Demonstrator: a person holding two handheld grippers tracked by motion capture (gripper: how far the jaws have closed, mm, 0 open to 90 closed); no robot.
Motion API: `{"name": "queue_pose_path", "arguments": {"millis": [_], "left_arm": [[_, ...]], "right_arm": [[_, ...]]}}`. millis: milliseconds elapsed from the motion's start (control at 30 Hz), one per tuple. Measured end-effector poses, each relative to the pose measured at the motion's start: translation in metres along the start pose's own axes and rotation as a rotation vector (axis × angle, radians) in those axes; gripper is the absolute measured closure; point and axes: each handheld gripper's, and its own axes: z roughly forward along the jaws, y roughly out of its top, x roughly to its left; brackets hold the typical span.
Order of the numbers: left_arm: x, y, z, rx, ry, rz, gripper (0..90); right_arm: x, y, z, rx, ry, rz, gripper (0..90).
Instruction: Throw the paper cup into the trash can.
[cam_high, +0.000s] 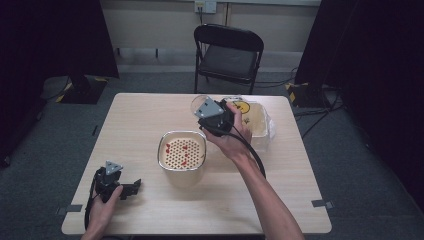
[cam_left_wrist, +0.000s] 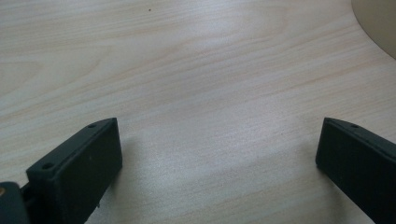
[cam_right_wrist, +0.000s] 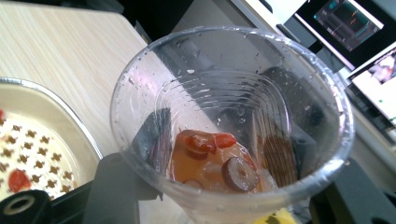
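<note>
We've got the right gripper clamped on a clear plastic cup, held up over the bench just beside the strainer bowl. Cup's got a bit of liquid w/ red bits and fruit slices in the bottom. Left gripper sits near the bench's front edge, jaws wide apart, nothing btw them.

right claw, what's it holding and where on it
A clear plastic cup, clamped by the right claw around its lower wall near the base.

right hand-held gripper holds a clear cup tilted above the strainer bowl.
</note>
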Motion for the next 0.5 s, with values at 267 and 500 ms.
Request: {"name": "queue_pose_path", "arguments": {"millis": [267,500], "left_arm": [[0.000,0.000,0.000,0.000,0.000,0.000,0.0],[0.000,0.000,0.000,0.000,0.000,0.000,0.0]], "right_arm": [[0.018,0.005,0.002,0.026,-0.003,-0.154,46.4],[0.038,0.004,0.008,0.091,-0.010,-0.305,46.7]]}}
